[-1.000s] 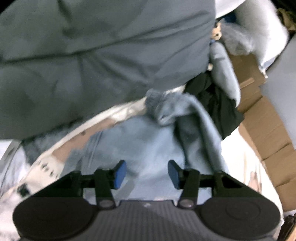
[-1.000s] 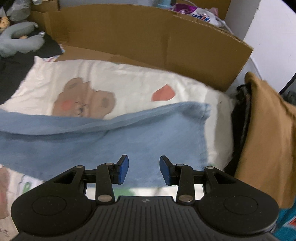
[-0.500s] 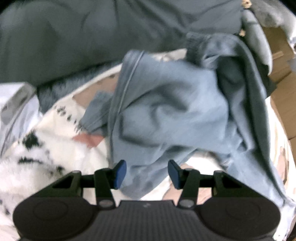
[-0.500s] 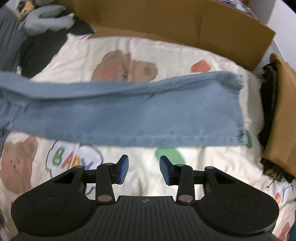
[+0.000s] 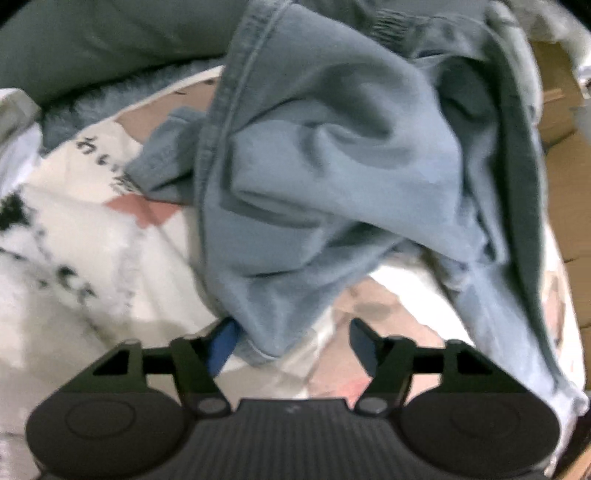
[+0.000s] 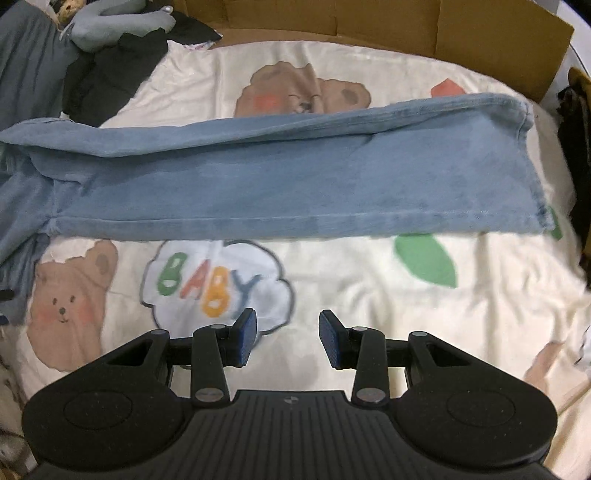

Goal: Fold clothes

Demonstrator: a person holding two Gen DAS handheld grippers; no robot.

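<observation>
Two grippers hover over one pair of light blue jeans (image 6: 280,177) spread across a bed, on a cream blanket (image 6: 369,295) printed with bears and the word BABY; the legs lie stacked, one on the other, stretched flat toward the hem (image 6: 532,166) at the right, which looks like a deliberate lengthwise half-fold, ready for the next crosswise fold; the waist end (image 5: 332,166) is bunched and rumpled, so that end probably needs straightening first. The left gripper (image 5: 291,341) points steeply down at that bunched end; its jaws have just been opening and stand wide, a lobe of denim hanging between them against the left pad but not pinched, which suggests either a release or a fresh bite. The right gripper (image 6: 288,338) is parted halfway over bare blanket, holding nothing, well short of the legs. Cardboard (image 6: 406,22) walls the far side of the bed.
</observation>
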